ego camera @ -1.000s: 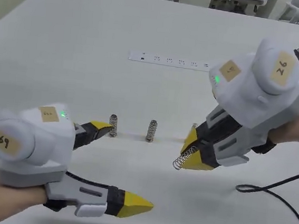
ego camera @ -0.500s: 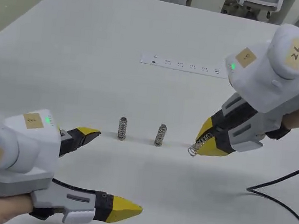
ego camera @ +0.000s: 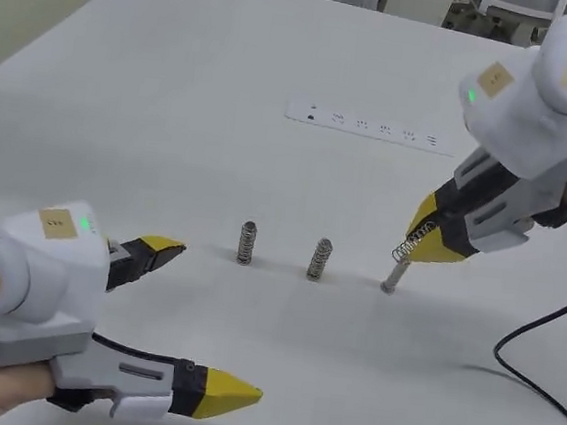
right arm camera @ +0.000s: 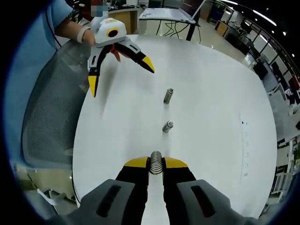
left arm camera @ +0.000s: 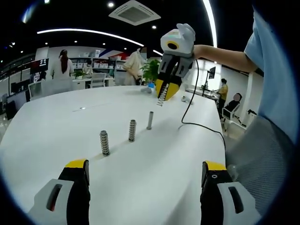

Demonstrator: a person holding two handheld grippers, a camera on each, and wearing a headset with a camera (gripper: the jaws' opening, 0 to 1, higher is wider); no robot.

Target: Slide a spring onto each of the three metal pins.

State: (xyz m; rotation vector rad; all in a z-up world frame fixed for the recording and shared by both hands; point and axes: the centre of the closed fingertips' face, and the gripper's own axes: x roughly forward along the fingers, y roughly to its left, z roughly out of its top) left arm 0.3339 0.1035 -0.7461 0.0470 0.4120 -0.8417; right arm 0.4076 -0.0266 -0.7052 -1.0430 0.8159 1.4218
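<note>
Three metal pins stand in a row on the white table. The left pin (ego camera: 247, 242) and middle pin (ego camera: 319, 259) each wear a spring; the right pin (ego camera: 393, 275) is bare. My right gripper (ego camera: 423, 241) is shut on a loose spring (ego camera: 407, 247), which hangs tilted just above the bare pin's top. In the right gripper view the spring (right arm camera: 156, 162) sits between the yellow tips, with the two sprung pins (right arm camera: 167, 126) beyond. My left gripper (ego camera: 202, 325) rests open near the front left, empty. The left gripper view shows the bare pin (left arm camera: 150, 120) under the right gripper (left arm camera: 166, 91).
A white power strip (ego camera: 372, 129) lies farther back on the table. A black cable (ego camera: 542, 348) loops across the right side, trailing from the right gripper. Office chairs and people stand well beyond the table edge.
My right gripper has lifted the spring from low beside the third pin to just above its top. The left gripper stays open in about the same place. The head camera has shifted.
</note>
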